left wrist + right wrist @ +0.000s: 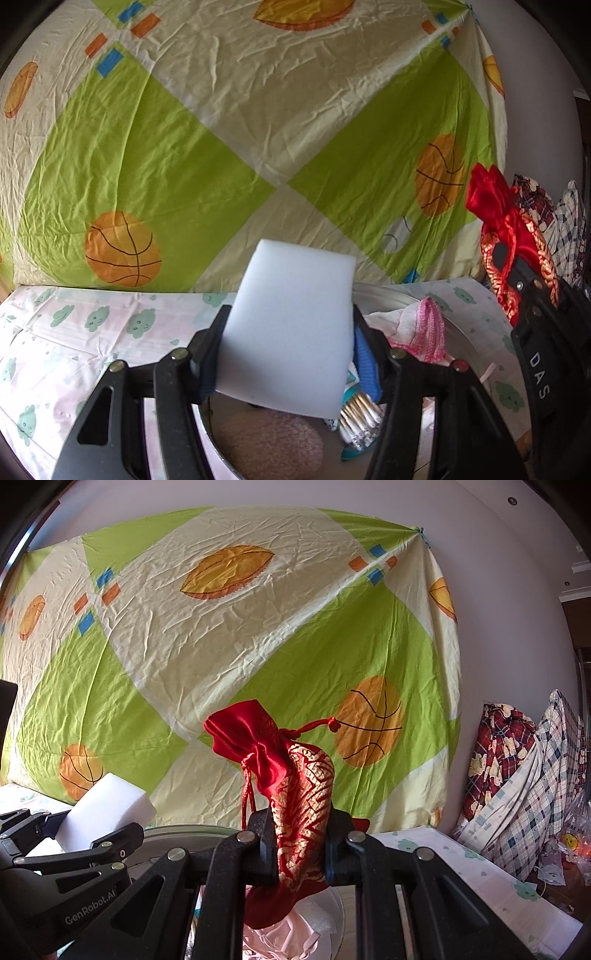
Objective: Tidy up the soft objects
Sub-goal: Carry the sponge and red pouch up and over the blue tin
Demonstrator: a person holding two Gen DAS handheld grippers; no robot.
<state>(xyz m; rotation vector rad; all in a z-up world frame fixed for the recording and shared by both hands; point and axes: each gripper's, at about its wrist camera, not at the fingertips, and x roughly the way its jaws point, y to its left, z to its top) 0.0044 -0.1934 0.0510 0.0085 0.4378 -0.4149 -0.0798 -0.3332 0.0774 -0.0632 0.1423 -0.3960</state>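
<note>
My left gripper [286, 332] is shut on a white foam sponge block [291, 325], held above a round metal tray [461, 336]. The tray holds a fuzzy pink-beige pad [269, 439], a bundle of cotton swabs [360, 421], a blue item [365, 365] and a white cloth with pink crochet trim [424, 328]. My right gripper [299, 843] is shut on a red and gold drawstring pouch [295, 794], raised over the same tray [177, 834]. The pouch [513, 236] and right gripper also show at the right edge of the left wrist view; the sponge [103, 808] and left gripper [79, 829] show at the left of the right wrist view.
A green and cream sheet with basketball prints [221, 129] hangs close behind. The table wears a white cloth with green cloud faces [85, 325]. Plaid bedding [524, 786] is piled at the right against the wall.
</note>
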